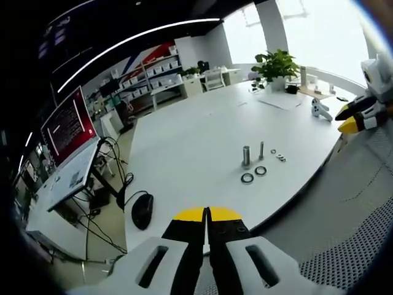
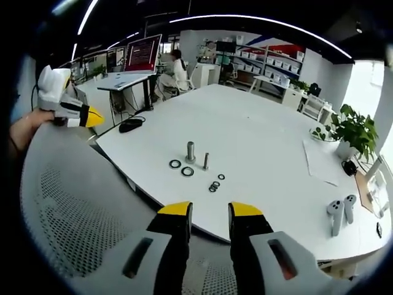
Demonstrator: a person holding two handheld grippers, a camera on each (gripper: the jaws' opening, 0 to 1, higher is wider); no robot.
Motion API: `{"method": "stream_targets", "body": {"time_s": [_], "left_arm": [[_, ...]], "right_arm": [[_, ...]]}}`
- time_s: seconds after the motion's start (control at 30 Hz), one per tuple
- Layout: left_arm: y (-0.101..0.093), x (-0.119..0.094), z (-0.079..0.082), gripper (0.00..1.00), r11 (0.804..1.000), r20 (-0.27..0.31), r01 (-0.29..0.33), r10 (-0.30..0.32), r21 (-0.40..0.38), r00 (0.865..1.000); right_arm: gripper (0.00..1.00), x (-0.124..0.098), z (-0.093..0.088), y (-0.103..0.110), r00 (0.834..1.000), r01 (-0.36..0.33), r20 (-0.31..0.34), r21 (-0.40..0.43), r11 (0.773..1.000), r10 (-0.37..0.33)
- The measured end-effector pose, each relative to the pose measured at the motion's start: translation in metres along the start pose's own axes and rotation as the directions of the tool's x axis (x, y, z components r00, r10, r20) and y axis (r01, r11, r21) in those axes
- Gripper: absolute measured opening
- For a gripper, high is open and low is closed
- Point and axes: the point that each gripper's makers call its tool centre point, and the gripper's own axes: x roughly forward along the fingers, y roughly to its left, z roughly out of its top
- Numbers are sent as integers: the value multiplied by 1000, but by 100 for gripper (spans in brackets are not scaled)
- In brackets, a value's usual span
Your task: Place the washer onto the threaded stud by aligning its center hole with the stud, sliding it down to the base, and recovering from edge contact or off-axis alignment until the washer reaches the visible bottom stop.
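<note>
Right gripper view: right tongs point(image 2: 209, 212) agape, left tongs point(image 1: 206, 215) closed, both empty; washers point(image 2: 182, 168) beside stud point(image 2: 206, 161).

Left gripper point(image 1: 206, 215): jaws pressed together, yellow tips touching, holding nothing.
Right gripper point(image 2: 210, 212): jaws parted, empty gap.
Hand point(image 2: 24, 130): clutching the left gripper.
</note>
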Motion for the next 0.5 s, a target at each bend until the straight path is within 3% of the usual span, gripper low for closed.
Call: {"method": "stream_targets", "body": {"time_s": [0.13, 0.27, 0.33, 0.5], "left_arm": [[0, 0, 2, 0, 1000, 10, 0, 0, -2, 1000], [1, 0, 2, 0, 1000, 16, -2, 2, -4, 1000], [1, -1, 3, 0, 1000, 23, -3, 3, -4, 1000], [1, 0, 4, 0, 1000, 27, -1, 1, -9, 1000]], "right_arm": [[26, 2, -4, 6, 997, -73, -40, -17, 997, 72], [23, 1, -12, -8, 986, -114, -137, -126, 985, 97], [23, 4, -6, -11, 984, -140, -124, -131, 981, 124], [23, 16, 1, -9, 960, -256, -146, -121, 959, 238]]}}
